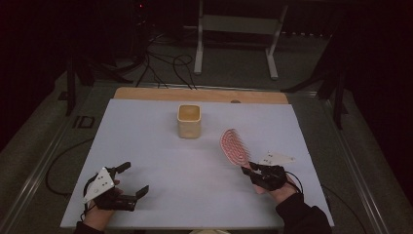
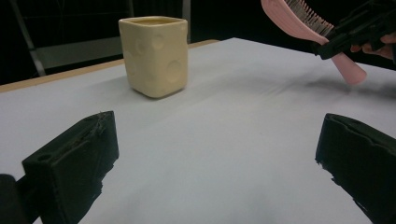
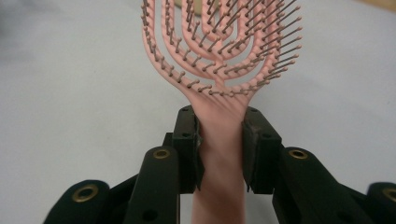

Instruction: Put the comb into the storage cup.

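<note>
In the high view, the right gripper [image 1: 253,171] is clamping the handle of a pink vented hairbrush [image 1: 233,146] over the right part of the white table [image 1: 146,146], with a cream square cup [image 1: 189,121] standing further back, while the left gripper [image 1: 130,179] is sitting with its jaws spread wide and empty at the near left. In the left gripper view, the two black jaws are standing far apart over bare table, the cup [image 2: 155,56] ahead and the hairbrush [image 2: 306,28] being held clear of the surface at upper right. In the right gripper view, the jaws are pressing on both sides of the hairbrush [image 3: 219,56] handle, its bristled head pointing away.
</note>
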`<move>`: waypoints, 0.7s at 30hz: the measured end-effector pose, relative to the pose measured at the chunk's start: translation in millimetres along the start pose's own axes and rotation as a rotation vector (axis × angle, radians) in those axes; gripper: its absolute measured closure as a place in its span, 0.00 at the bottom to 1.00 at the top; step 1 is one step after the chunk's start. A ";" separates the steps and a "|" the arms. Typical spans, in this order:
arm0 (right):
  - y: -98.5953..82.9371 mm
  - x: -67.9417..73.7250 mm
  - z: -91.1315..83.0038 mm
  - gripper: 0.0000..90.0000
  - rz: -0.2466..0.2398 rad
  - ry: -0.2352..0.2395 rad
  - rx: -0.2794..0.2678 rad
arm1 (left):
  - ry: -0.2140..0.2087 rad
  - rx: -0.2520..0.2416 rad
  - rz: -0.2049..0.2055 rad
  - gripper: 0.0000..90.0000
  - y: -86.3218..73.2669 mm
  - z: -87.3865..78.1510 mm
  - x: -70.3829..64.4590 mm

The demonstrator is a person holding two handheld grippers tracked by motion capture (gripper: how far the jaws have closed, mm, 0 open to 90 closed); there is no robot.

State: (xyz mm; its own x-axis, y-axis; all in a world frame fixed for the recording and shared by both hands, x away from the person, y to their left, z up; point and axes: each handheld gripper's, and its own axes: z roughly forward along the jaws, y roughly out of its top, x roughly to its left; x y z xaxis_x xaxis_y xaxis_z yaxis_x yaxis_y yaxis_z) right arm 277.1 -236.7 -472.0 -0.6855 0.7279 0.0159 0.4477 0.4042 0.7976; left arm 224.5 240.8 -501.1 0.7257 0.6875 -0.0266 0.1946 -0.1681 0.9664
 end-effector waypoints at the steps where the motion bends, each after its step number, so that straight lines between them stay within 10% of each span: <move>1: 0.5 0.9 0.1 0.78 0.010 -0.003 -0.013 | 0.000 0.000 -0.001 0.00 0.0 0.0 0.0; 21: 3.6 10.7 -6.4 0.78 0.024 -0.010 -0.216 | -0.006 0.007 -0.005 0.00 -0.5 1.3 0.3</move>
State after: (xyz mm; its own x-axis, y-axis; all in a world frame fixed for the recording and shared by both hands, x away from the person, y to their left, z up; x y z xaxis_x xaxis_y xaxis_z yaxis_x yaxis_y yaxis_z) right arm 267.7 -231.0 -465.1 -0.6699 0.7418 0.0316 0.3297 0.2591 0.9078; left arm 225.5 240.2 -501.9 0.7288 0.6840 -0.0330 0.2026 -0.1693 0.9645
